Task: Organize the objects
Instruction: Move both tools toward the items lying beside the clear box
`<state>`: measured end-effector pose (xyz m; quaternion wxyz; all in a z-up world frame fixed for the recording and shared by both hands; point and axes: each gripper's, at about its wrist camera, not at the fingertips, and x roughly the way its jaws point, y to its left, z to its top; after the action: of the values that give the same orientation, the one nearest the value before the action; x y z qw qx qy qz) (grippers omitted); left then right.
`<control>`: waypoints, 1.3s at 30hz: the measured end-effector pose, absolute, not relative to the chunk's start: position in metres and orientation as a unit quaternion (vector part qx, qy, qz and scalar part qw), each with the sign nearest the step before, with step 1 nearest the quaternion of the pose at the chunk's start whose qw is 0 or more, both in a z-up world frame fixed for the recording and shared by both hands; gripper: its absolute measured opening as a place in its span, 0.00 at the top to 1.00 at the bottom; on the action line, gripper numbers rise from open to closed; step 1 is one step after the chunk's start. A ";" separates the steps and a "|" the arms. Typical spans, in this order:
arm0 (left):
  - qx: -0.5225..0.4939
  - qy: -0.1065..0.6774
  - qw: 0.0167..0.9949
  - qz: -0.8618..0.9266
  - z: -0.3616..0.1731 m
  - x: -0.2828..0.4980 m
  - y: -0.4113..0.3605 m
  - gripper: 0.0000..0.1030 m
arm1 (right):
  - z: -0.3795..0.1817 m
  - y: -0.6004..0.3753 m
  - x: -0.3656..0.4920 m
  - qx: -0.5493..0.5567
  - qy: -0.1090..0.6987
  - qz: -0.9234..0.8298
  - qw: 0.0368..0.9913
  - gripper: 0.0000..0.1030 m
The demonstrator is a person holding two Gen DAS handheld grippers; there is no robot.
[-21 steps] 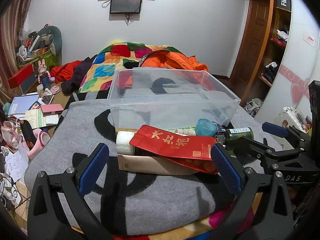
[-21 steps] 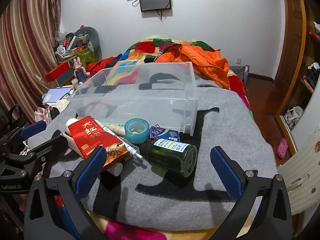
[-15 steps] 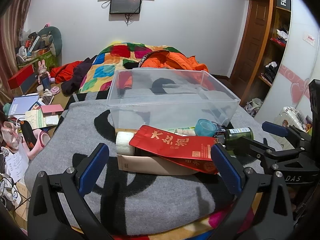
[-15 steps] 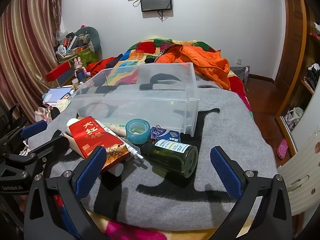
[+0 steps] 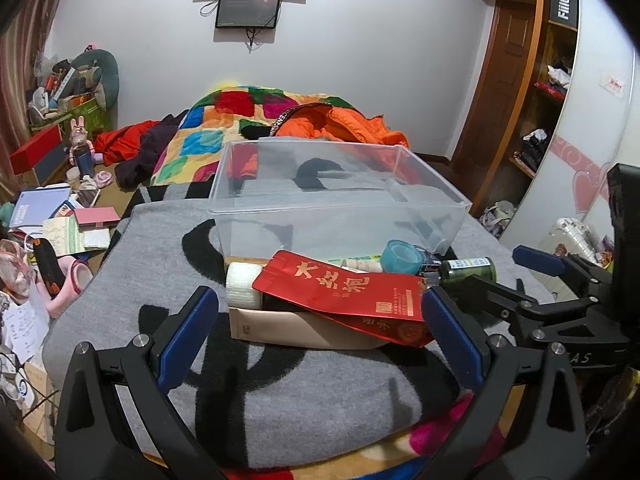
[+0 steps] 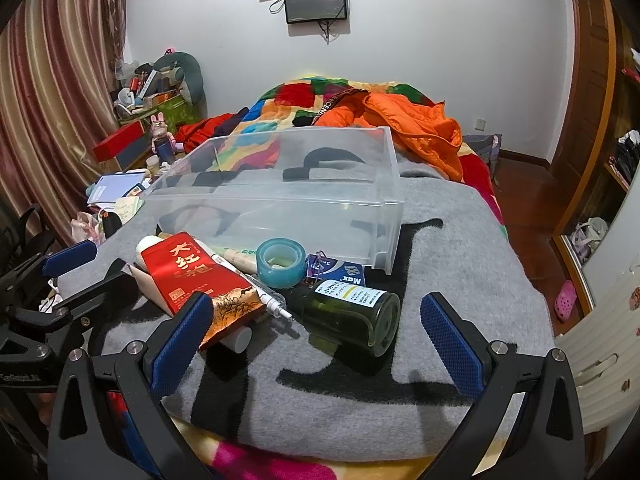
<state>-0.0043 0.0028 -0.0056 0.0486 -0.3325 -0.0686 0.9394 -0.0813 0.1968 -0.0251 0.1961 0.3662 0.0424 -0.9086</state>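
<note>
A clear plastic bin (image 5: 340,196) (image 6: 288,200) stands empty on the grey blanket. In front of it lies a pile: a red tea pouch (image 5: 340,286) (image 6: 192,272) on a beige box (image 5: 288,326), a white roll (image 5: 242,284), a teal tape roll (image 5: 400,256) (image 6: 280,262), a dark green bottle (image 6: 348,310) (image 5: 468,270), a white tube (image 6: 256,292) and a blue Max box (image 6: 344,274). My left gripper (image 5: 320,334) is open and empty, just short of the pouch. My right gripper (image 6: 316,342) is open and empty, just short of the bottle.
The grey blanket (image 6: 440,280) covers the bed's foot; a patchwork quilt (image 5: 224,120) and orange jacket (image 6: 412,128) lie behind the bin. Cluttered boxes, books and slippers (image 5: 60,232) sit at the left, a wooden door and shelves (image 5: 532,100) at the right.
Both grippers have crept slightly forward toward the pile. Nothing on the blanket has moved.
</note>
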 end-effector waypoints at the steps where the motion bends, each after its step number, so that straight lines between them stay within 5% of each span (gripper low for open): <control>1: -0.331 -0.070 0.051 0.940 -0.005 -0.004 0.003 0.00 | -0.025 0.196 -0.082 0.366 0.043 -0.908 0.196 0.00; 25: -0.350 -0.072 0.012 0.934 -0.031 -0.009 -0.026 0.00 | -0.037 0.206 -0.093 0.382 0.034 -0.906 0.178 0.00; 30: -0.378 -0.103 0.000 0.920 -0.048 -0.021 -0.049 0.19 | -0.045 0.218 -0.105 0.398 0.009 -0.903 0.159 0.00; 39: -0.388 -0.144 0.032 0.910 -0.061 -0.034 -0.051 0.19 | -0.062 0.217 -0.118 0.418 -0.005 -0.895 0.155 0.01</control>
<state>-0.0338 -0.0511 -0.0609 0.0322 -0.3878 -0.1436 0.9099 -0.1184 0.2172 -0.0621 0.1546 0.4177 -0.0048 -0.8953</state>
